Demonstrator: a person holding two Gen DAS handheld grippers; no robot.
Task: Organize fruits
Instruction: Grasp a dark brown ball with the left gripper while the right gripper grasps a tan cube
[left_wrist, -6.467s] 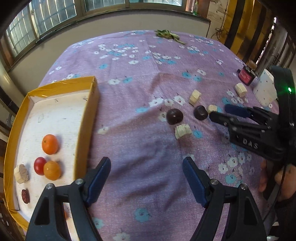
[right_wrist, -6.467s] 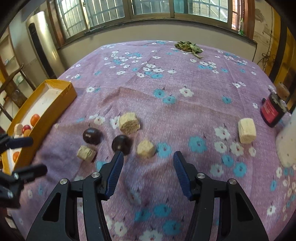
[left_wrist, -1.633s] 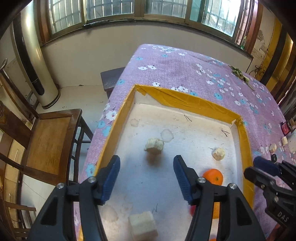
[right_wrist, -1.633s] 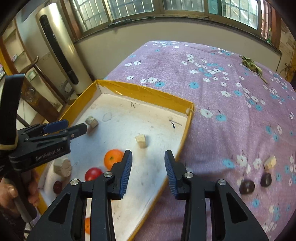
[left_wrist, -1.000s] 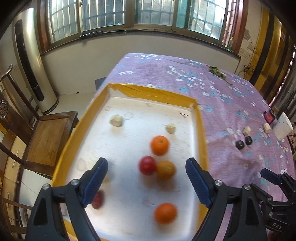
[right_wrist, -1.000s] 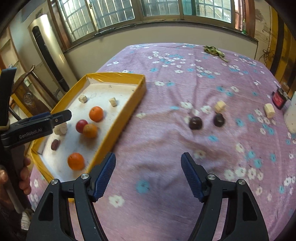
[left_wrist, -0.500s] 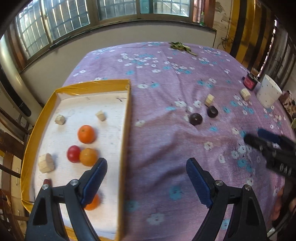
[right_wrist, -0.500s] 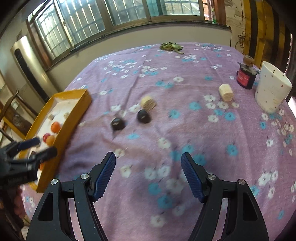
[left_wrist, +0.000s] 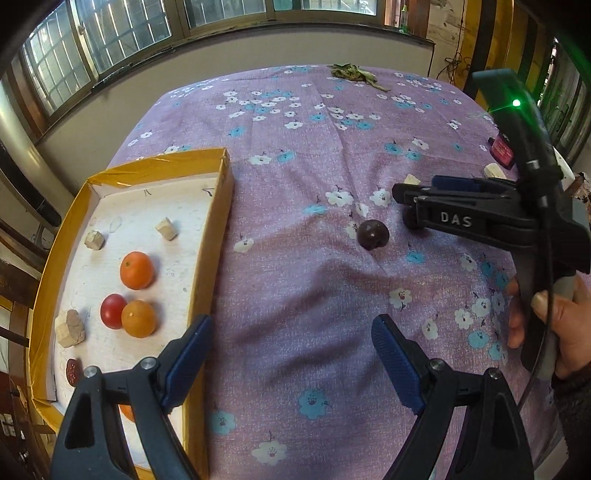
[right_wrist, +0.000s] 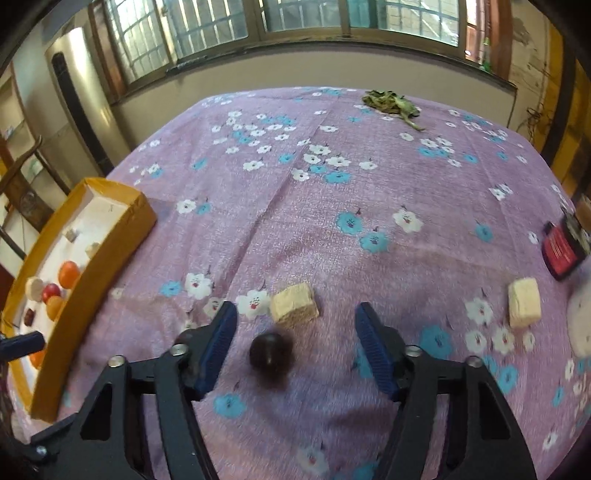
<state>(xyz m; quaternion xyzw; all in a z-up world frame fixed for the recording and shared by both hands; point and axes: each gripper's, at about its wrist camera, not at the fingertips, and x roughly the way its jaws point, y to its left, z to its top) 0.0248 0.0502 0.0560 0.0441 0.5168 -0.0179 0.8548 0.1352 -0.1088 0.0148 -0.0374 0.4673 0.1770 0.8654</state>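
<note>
A yellow-rimmed white tray (left_wrist: 216, 236) lies at the left, holding two oranges (left_wrist: 136, 270), a red tomato (left_wrist: 112, 311) and several tan chunks. Two dark plums lie on the purple cloth: one (left_wrist: 373, 235) in the open, the other (right_wrist: 270, 353) between the open fingers of my right gripper (right_wrist: 295, 350), which hovers low around it. A second dark shape sits partly hidden behind the right gripper's left finger (right_wrist: 218, 343). My left gripper (left_wrist: 291, 365) is open and empty over the cloth by the tray's right wall. The tray also shows in the right wrist view (right_wrist: 96, 266).
A tan block (right_wrist: 293, 304) lies just beyond the plum, another (right_wrist: 523, 302) to the right. A red-labelled jar (right_wrist: 563, 247) stands at the right edge. Dry leaves (right_wrist: 391, 101) lie at the far end. A window wall runs behind the table.
Both grippers swung from over the tray back to the cloth. My right gripper has come down low around a plum. My left gripper has moved closer to the table beside the tray.
</note>
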